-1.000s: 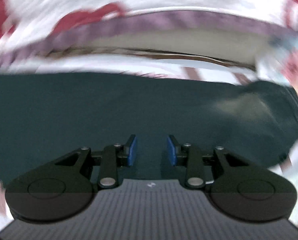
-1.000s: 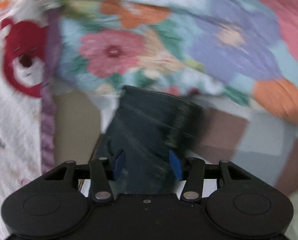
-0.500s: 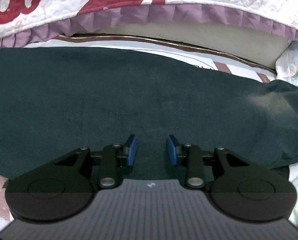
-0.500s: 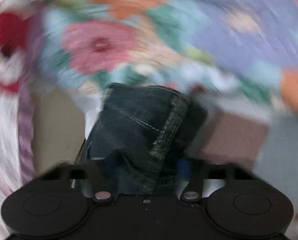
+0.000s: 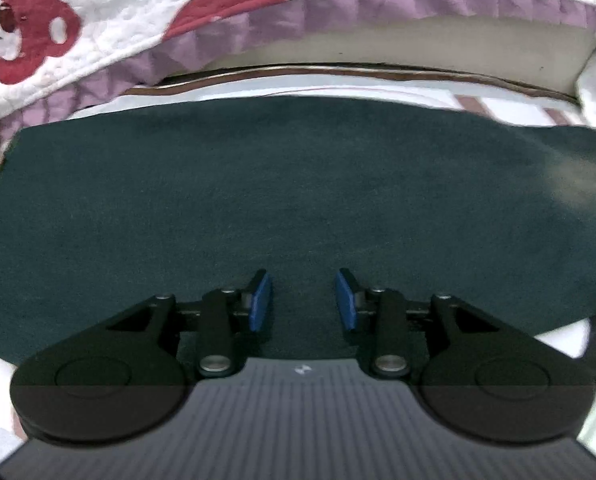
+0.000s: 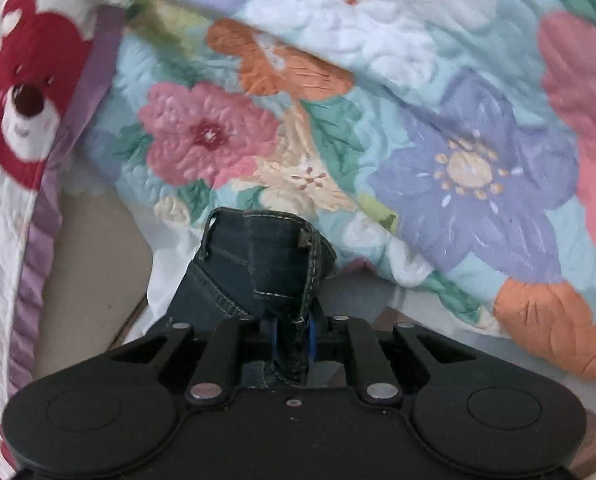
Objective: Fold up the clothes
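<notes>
Across most of the left wrist view we see the dark jeans [image 5: 289, 184] spread flat, running edge to edge through the middle of the frame over a pale striped sheet [image 5: 510, 106]. Above them, along the top, a white quilt with red bears [image 5: 109, 20] and a purple ruffle hangs over a beige mattress edge [image 5: 438, 46].

In the right wrist view a floral quilt [image 6: 438, 128] fills the upper and right part of the frame, big pink, purple and orange flowers on pale blue. The bear quilt [image 6: 25, 92] shows again down the left edge.

At the lower centre of the left view our left gripper [image 5: 304, 300] hovers over the denim, blue pads set well apart with only flat cloth between them, holding nothing.

Lower centre of the right view, our right gripper [image 6: 293, 336] is pinched tight on a bunched fold of the jeans' waistband [image 6: 257, 248]; pale seam stitching and a belt loop stand up just above the pads.

The only marking is a small white logo on the left gripper's ribbed body [image 5: 301, 370], too tiny to read; no brand on the denim is legible.
</notes>
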The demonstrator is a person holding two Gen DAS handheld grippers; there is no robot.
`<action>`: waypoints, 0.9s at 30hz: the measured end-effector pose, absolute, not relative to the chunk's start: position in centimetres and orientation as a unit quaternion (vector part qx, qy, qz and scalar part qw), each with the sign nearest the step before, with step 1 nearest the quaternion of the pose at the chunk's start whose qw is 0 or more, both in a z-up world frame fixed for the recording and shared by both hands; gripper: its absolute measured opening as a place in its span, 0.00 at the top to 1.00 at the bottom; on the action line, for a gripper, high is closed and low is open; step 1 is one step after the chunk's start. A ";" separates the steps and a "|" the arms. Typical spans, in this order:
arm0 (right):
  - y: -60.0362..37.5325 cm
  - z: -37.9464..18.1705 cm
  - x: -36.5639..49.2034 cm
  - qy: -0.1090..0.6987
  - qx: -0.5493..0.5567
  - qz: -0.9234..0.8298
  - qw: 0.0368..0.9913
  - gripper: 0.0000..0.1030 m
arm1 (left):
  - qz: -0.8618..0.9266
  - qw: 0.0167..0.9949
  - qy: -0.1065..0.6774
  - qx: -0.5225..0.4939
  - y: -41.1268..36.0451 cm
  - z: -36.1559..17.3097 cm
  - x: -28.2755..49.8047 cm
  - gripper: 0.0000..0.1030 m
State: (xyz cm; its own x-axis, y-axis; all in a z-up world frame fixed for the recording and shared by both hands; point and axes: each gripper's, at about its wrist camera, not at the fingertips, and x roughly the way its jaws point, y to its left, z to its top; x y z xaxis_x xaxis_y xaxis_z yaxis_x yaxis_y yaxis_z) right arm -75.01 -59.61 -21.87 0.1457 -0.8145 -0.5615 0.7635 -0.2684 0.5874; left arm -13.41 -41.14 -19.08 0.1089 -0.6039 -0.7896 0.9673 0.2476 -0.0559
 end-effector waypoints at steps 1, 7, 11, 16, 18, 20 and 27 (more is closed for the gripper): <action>-59.6 -21.8 -75.0 -0.027 0.454 -0.653 0.606 0.86 | -0.575 0.695 0.365 0.230 -41.2 -18.6 -14.0 0.65; -59.6 -21.6 -74.6 -0.020 0.440 -0.654 0.615 0.85 | -0.638 0.643 0.386 0.176 -43.6 -16.2 -21.5 0.54; -59.6 -21.5 -74.4 -0.015 0.431 -0.654 0.621 0.84 | -0.702 0.568 0.391 0.180 -45.7 -15.9 -29.3 0.54; -59.2 -21.4 -74.5 -0.036 0.437 -0.648 0.623 0.81 | -0.726 0.544 0.299 0.295 -46.3 -17.0 -38.6 0.54; -59.1 -21.2 -74.5 -0.041 0.437 -0.645 0.626 0.78 | -0.720 0.540 0.304 0.311 -46.3 -18.2 -39.2 0.54; -59.1 -21.3 -74.5 -0.047 0.441 -0.641 0.626 0.77 | -0.715 0.541 0.320 0.305 -46.6 -18.6 -38.7 0.53; -58.9 -22.9 -75.4 -0.102 0.502 -0.615 0.600 0.54 | -0.706 0.544 0.353 0.287 -47.0 -19.1 -37.7 0.53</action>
State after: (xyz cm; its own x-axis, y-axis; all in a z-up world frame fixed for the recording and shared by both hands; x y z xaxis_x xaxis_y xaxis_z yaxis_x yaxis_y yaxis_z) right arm -75.44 -58.87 -22.89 0.2228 -0.8398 -0.4950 0.6354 -0.2599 0.7271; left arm -37.68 -46.98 -19.12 -0.2441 -0.5646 -0.7884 0.9695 -0.1605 -0.1852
